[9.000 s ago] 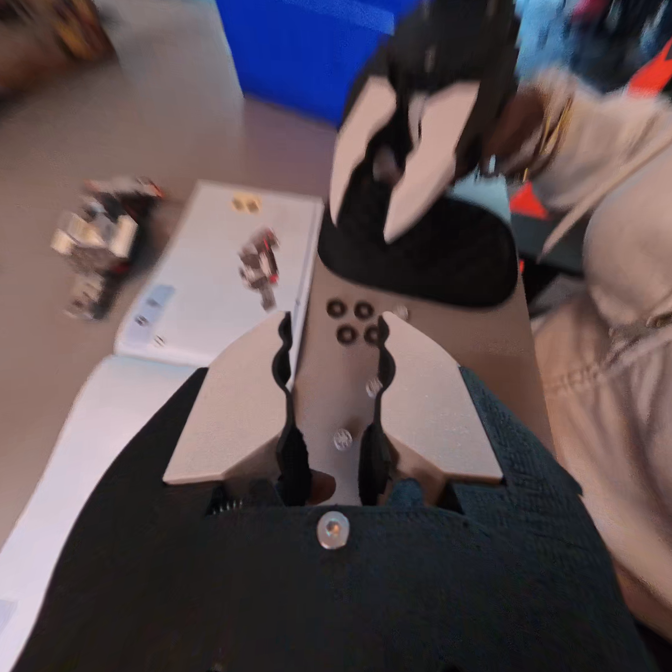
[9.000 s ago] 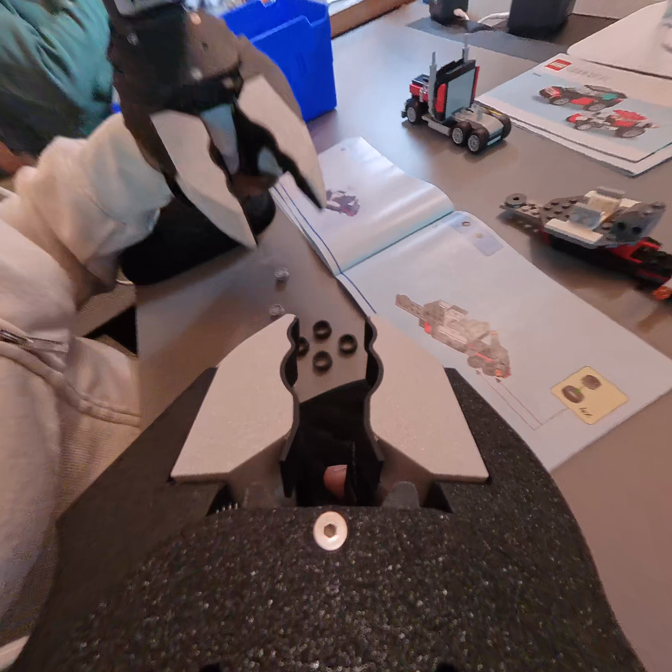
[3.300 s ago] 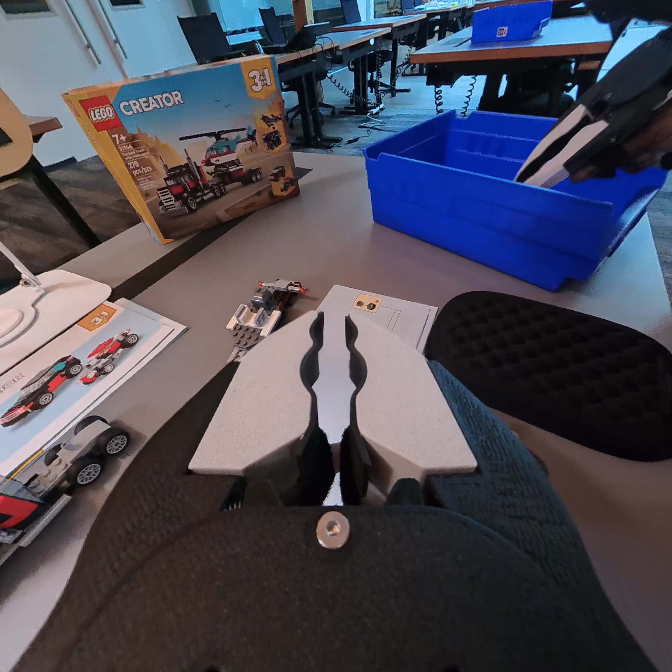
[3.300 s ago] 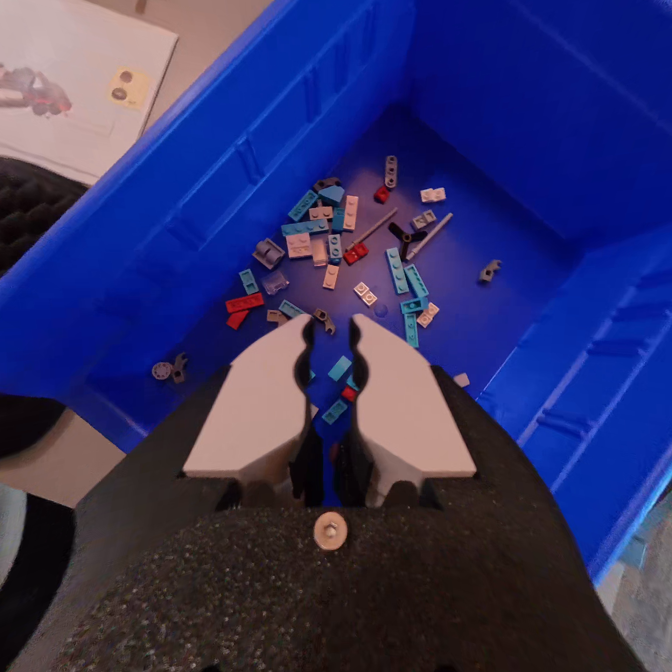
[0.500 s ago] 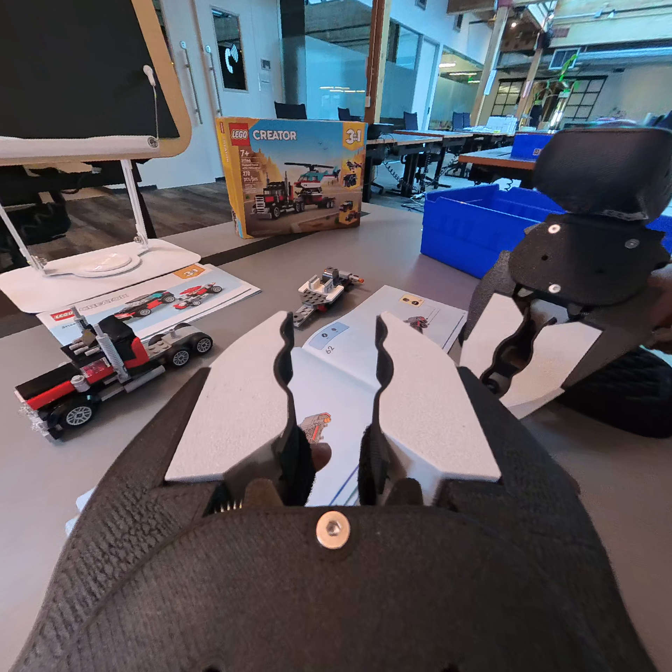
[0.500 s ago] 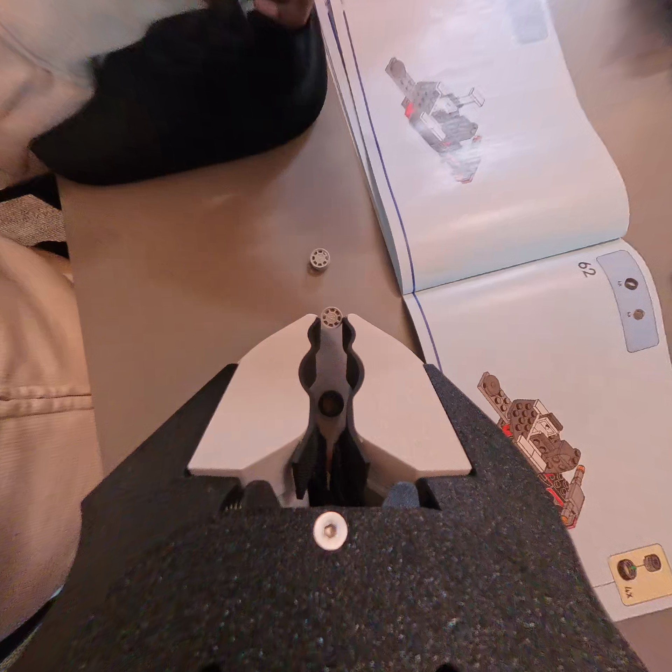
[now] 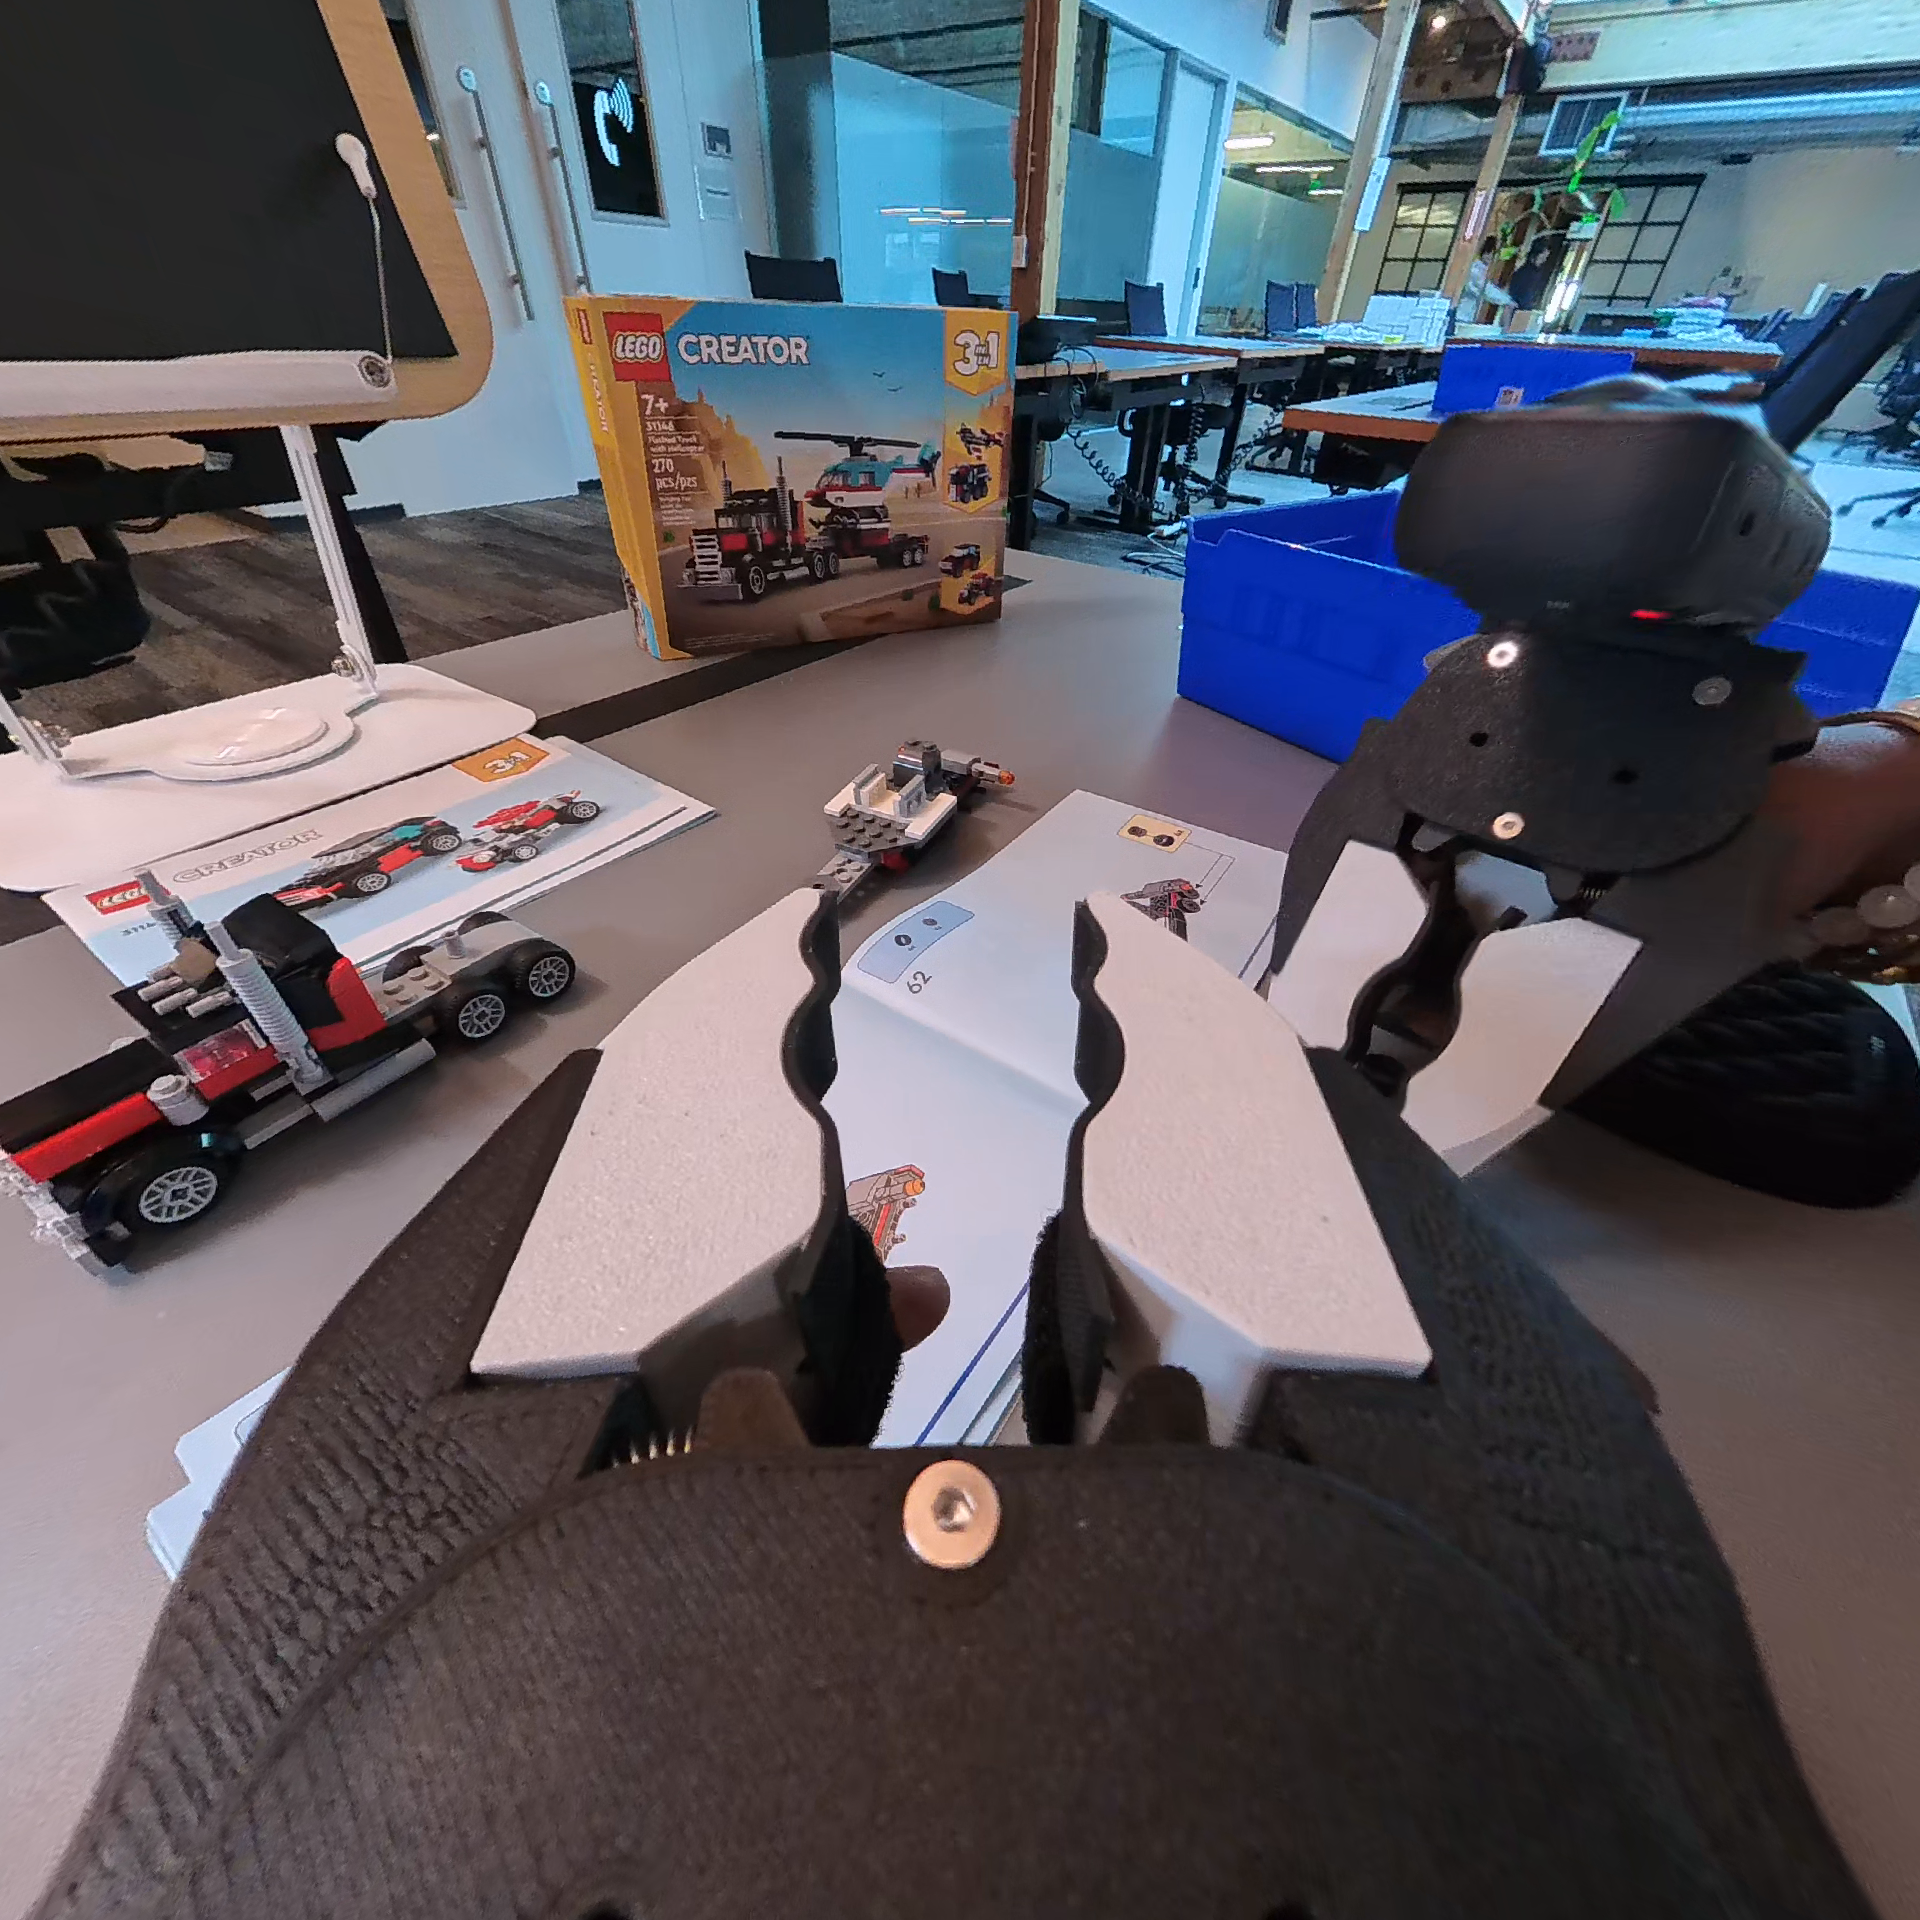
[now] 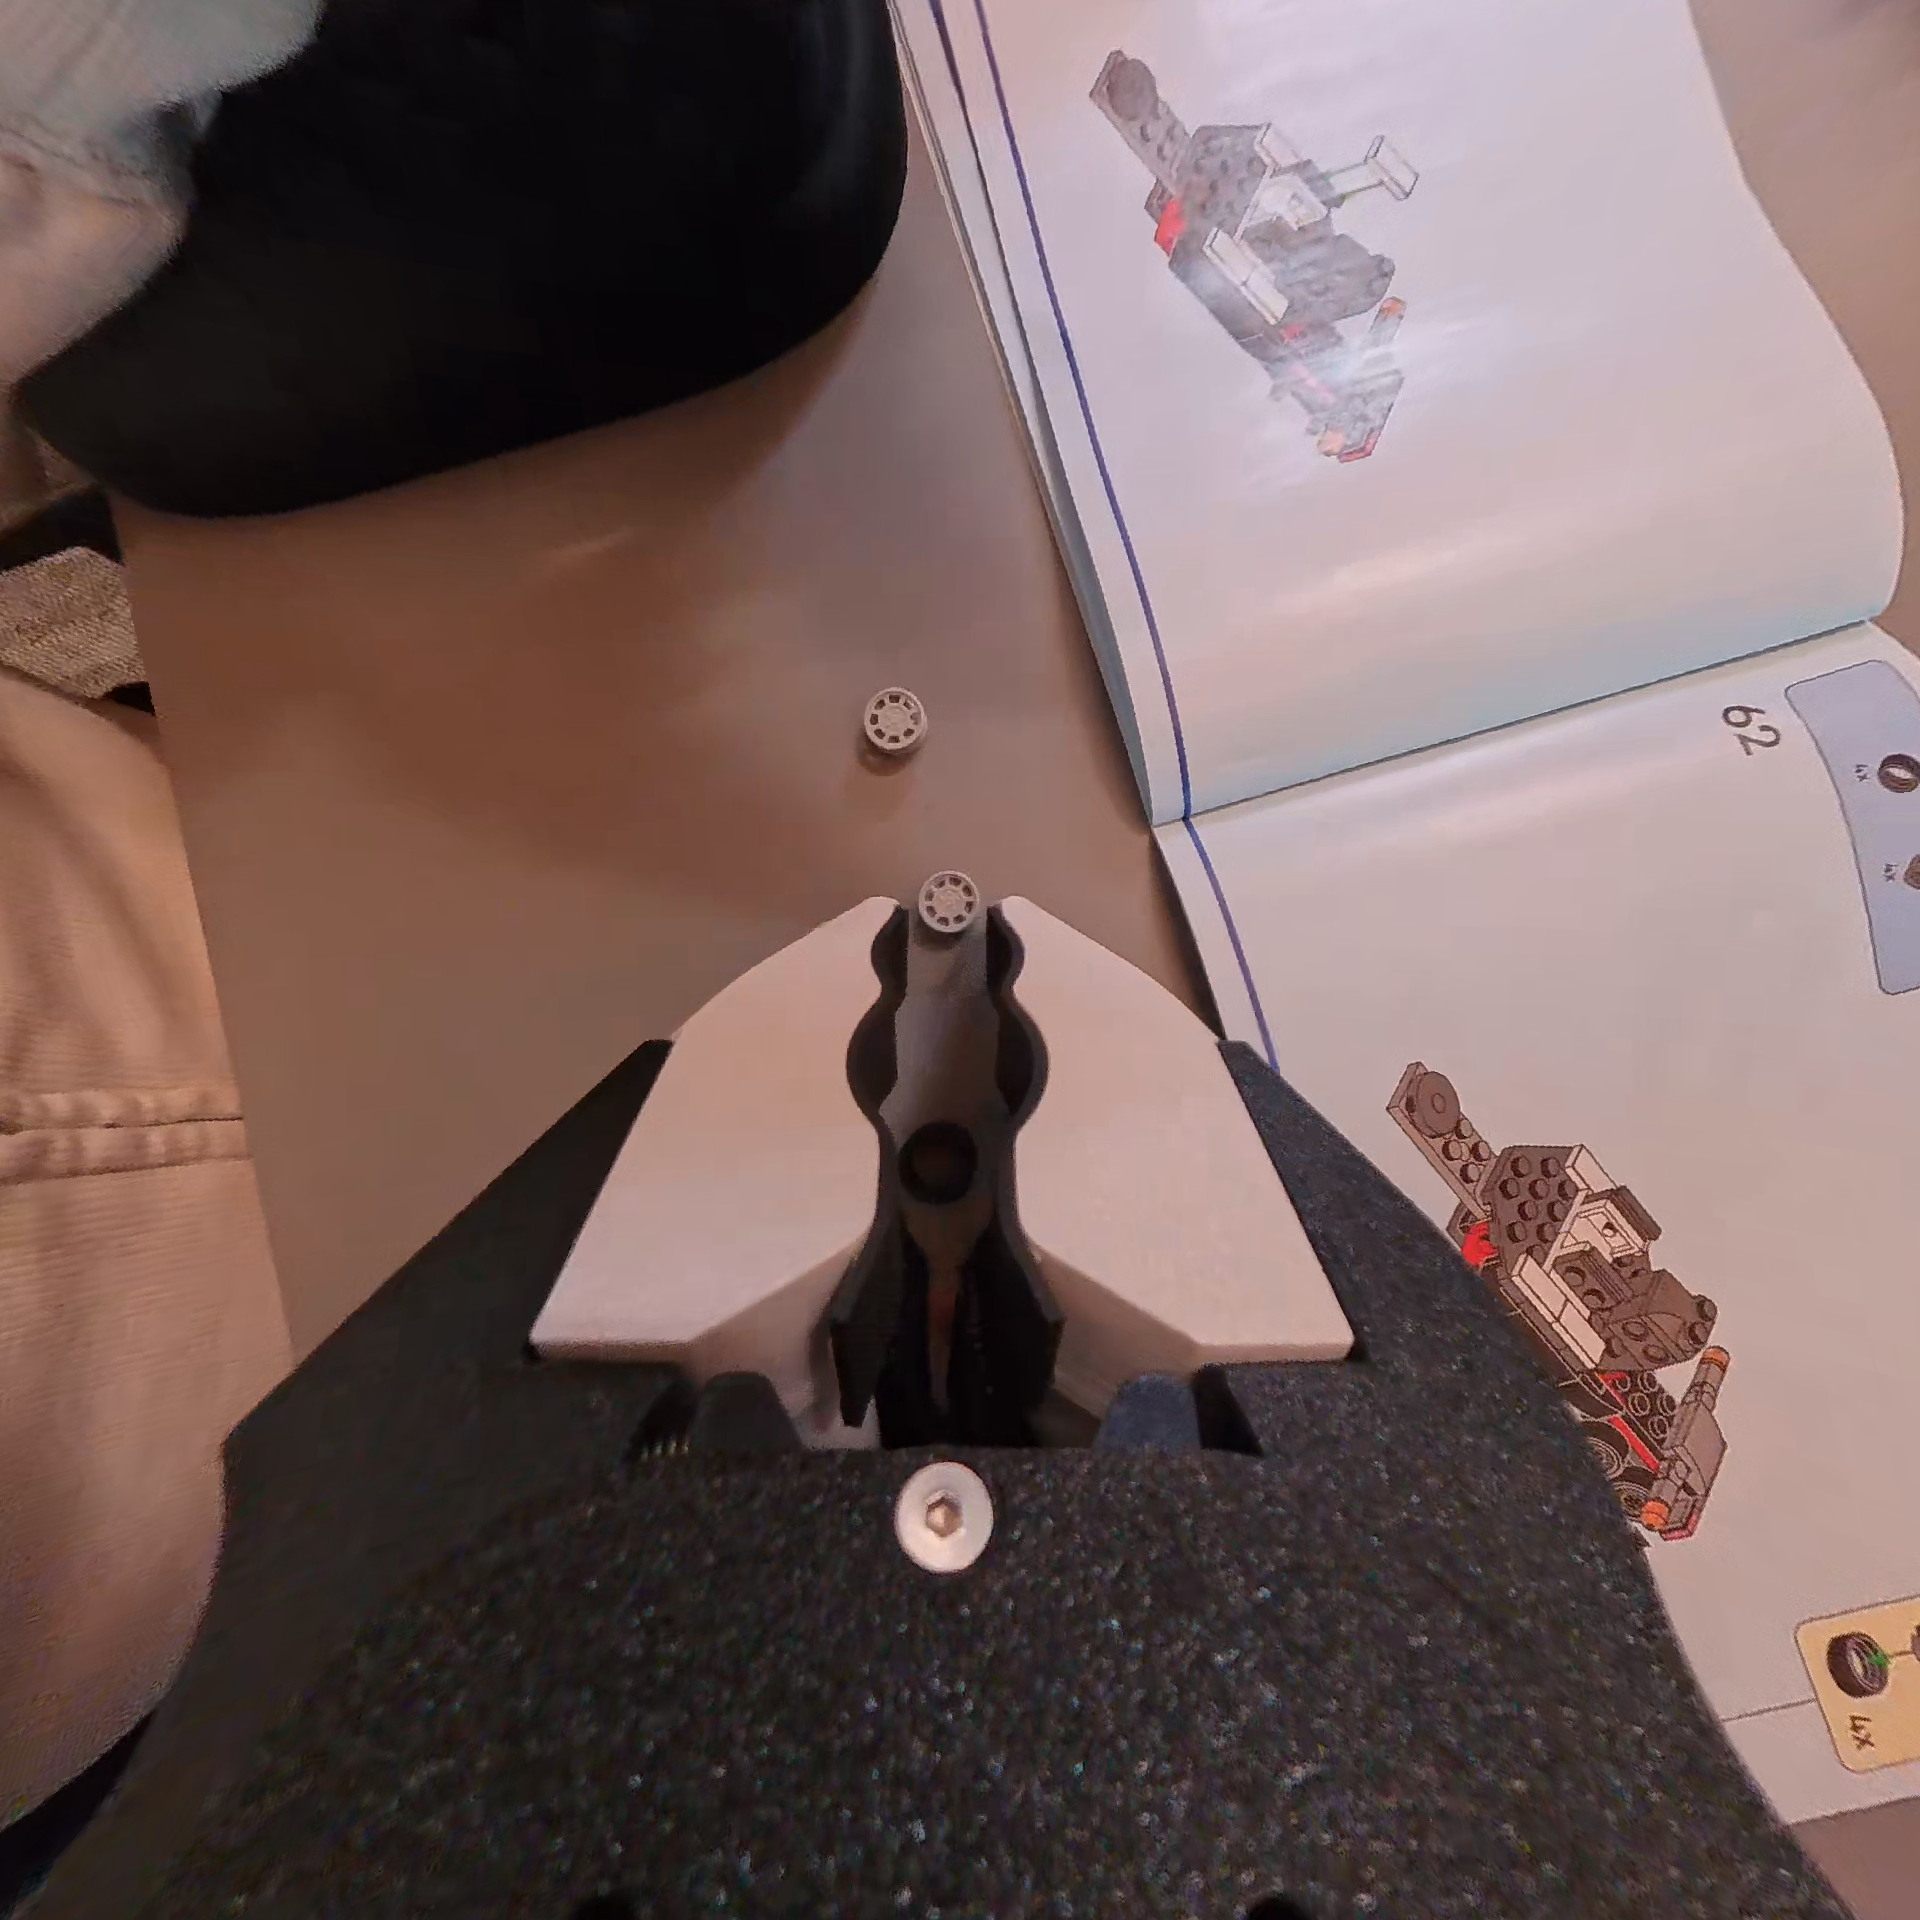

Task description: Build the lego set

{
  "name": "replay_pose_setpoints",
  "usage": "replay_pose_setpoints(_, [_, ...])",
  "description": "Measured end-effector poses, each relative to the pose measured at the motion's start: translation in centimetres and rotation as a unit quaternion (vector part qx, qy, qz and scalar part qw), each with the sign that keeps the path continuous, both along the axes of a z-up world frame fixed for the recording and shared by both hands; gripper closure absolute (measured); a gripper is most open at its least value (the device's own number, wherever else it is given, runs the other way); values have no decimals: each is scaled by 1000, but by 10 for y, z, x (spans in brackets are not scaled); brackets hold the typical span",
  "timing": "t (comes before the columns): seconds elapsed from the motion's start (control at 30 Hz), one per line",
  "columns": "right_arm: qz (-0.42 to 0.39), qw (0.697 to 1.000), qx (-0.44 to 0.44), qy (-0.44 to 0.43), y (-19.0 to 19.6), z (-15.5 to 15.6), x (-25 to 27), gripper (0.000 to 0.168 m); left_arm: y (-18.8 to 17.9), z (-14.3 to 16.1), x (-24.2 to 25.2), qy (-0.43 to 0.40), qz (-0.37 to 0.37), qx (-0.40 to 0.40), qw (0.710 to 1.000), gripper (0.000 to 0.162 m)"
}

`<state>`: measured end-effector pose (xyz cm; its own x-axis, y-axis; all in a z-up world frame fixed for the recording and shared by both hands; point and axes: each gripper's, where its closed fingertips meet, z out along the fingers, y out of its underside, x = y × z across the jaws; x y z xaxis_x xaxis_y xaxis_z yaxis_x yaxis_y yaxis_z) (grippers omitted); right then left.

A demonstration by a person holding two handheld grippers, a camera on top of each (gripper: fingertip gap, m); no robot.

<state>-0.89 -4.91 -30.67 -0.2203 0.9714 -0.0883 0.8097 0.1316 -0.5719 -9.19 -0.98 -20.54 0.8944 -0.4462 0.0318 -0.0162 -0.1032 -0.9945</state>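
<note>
Grey and flat, the surface [image 7: 1039, 686] fills our left wrist view, and our left tongs [image 7: 951, 930] hang spread wide above the open instruction booklet [image 7: 977, 1049] with nothing between them. Left of the booklet stands a finished black-and-red lego truck [image 7: 239, 1049] with grey wheels and chrome stacks, its nose toward the left edge. Beyond it lies a second closed booklet [image 7: 416, 831], and past the open pages sits a half-built grey, white and black lego chassis [image 7: 899, 810] with an orange tip. The set's box [image 7: 800, 473] stands upright at the far side, a blue bin [image 7: 1299, 634] to its right. At the right of this view our right tongs [image 7: 1382, 1029] point down at the surface, in front of a black foam pad [image 7: 1766, 1101]. A white stand base [image 7: 260, 743] rests at far left.

From the right wrist view, we look straight down. Our right tongs [image 8: 948, 902] are nearly closed, their tips pinching a small light-grey lego wheel hub [image 8: 948, 896] with a spoked face, held just at the tips over the tan-lit surface [image 8: 520, 727]. A second identical wheel hub [image 8: 895, 717] lies flat on the surface a little ahead, apart from the first. A black tyre [image 8: 940, 1158] shows through the gap farther back between the tongs. The open instruction booklet [image 8: 1455, 520] lies to the right, its pages picturing the grey chassis. The black foam pad [image 8: 468, 239] occupies the upper left, and a beige sleeve [image 8: 94, 1091] runs down the left edge.
</note>
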Motion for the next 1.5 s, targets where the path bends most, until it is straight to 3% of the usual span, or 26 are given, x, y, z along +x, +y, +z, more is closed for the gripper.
replay_pose_setpoints(0.03, [-2,1000,-3,5,1,2,0,154,0,0,0,0,0,-1,1000,119])
replay_pose_setpoints(0.37, [-54,998,17,22,28,12,41,149,0,-1,2,7,-3,-2,1000,119])
replay_pose_setpoints(0.93, [-42,999,20,9,27,-5,30,155,0,-6,7,26,-15,-9,999,119])
replay_pose_setpoints(1.07, [-65,996,-13,58,32,11,22,155,-2,-5,10,34,-22,-4,999,119])
replay_pose_setpoints(1.37, [-127,959,-79,242,51,87,-19,155,-4,-6,33,105,-46,20,993,116])
replay_pose_setpoints(1.5, [-130,944,-87,291,49,107,-34,155,0,-8,39,150,-17,26,988,115])
